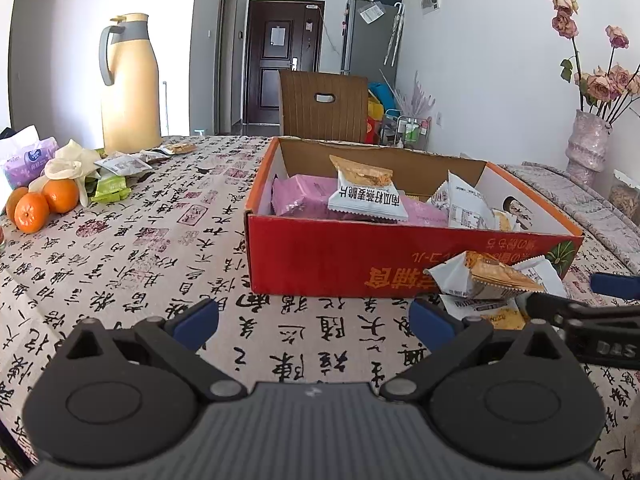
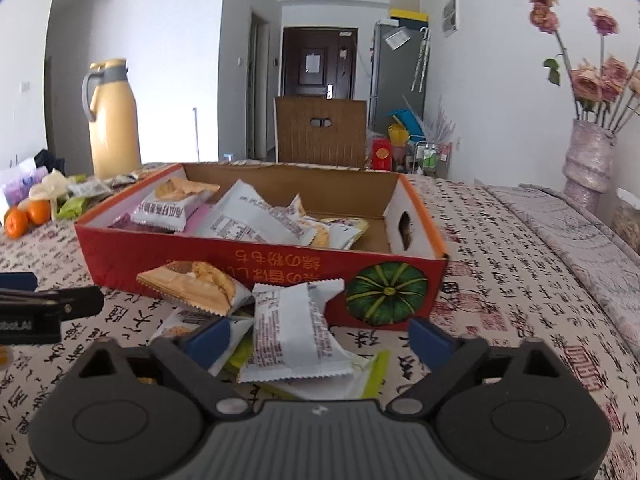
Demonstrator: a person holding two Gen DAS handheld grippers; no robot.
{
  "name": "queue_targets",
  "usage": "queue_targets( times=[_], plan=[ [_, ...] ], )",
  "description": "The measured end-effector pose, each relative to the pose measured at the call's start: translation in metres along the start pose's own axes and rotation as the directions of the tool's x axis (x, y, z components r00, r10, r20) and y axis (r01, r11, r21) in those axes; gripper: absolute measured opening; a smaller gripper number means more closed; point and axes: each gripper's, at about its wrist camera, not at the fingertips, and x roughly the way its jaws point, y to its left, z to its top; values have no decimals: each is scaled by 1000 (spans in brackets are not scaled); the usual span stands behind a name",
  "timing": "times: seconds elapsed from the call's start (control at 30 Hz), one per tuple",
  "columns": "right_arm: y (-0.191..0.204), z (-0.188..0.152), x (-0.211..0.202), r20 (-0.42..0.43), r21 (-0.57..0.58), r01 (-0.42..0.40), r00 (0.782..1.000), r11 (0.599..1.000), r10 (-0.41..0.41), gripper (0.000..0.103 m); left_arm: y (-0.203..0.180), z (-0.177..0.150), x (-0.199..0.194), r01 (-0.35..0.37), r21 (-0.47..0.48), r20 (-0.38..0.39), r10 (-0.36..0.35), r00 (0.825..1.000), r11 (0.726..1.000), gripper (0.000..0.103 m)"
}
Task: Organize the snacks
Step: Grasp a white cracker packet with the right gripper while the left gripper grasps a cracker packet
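Nearest the right wrist camera, the right gripper stood with its jaws apart over a loose heap of snack packets on the patterned tablecloth. A white packet lay between the blue pads without either pad pressing on it, and a yellow-green packet lay flat beneath it. Just beyond, a packet with a tan end leaned against the front wall of the red cardboard box, beside the pumpkin picture printed on that wall.

Seen from the left wrist, the left gripper hung with its jaws wide and nothing between them, only bare tablecloth below. It sat near the box's front wall, with the same heap off to its right, where the other gripper's dark finger reached in.

Inside the box lay more snacks: a pink packet, and on it a white packet with a tan top; further white packets filled the middle, while the right end of the box floor was bare.

Farther left on the table sat oranges, a tissue pack and a yellow thermos jug. A brown chair stood behind the table, and a vase of dried roses at far right.
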Motion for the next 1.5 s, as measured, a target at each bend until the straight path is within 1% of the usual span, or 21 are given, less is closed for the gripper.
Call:
queue_targets(
  times=[0.03,0.07,0.1,0.13,0.17,0.2,0.23,0.3,0.43,0.57,0.77,0.87,0.97,1.13,1.27,1.5],
  plan=[
    [1,1,3,-6,-8,-3,1000,1000,3,83,0,0,0,2,-1,-1,-2,1000,1000,103],
    [3,2,6,-11,-16,-8,1000,1000,8,82,0,0,1,2,-1,-2,-2,1000,1000,103],
    [4,2,8,-16,-23,-10,1000,1000,9,79,0,-1,1,3,0,-4,-3,1000,1000,103],
    [4,2,10,-20,-28,-12,1000,1000,11,69,0,-1,1,3,0,-5,-3,1000,1000,103],
    [5,3,11,-26,-30,-21,999,999,20,63,0,-1,2,4,-1,-7,-4,1000,1000,103],
    [4,3,13,-31,-27,-33,999,999,32,48,0,-1,2,4,-1,-8,-4,1000,1000,103],
    [3,3,14,-38,-22,-50,998,999,49,43,0,-1,2,4,-2,-10,-4,1000,1000,103],
    [3,1,13,-33,-17,-67,997,998,66,40,0,-1,3,3,-2,-14,-3,1000,1000,103],
    [-1,0,2,11,7,-67,998,998,67,39,-1,-1,4,0,-1,-18,0,1000,1000,103],
    [-14,-3,-14,61,56,-52,997,997,48,39,-1,-1,5,-7,-1,-27,7,1000,1000,103],
    [-38,-13,-27,72,109,-11,997,994,3,39,-7,6,1,-4,10,-44,4,999,1000,103],
    [-51,-19,-28,76,140,2,997,990,-13,39,-17,10,-2,19,20,-47,-18,999,1000,103],
    [-62,-23,-29,81,167,6,997,986,-20,39,-34,12,-3,41,52,-50,-39,998,998,103],
    [-69,-28,-29,94,187,-15,996,982,-3,39,-62,13,-1,83,91,-80,-76,994,992,103],
    [-71,-33,-29,102,188,-36,995,981,17,39,-78,12,7,105,90,-126,-93,988,990,103],
    [-73,-37,-28,115,199,-79,992,977,56,39,-95,11,23,98,77,-187,-82,979,992,103]
  ],
)
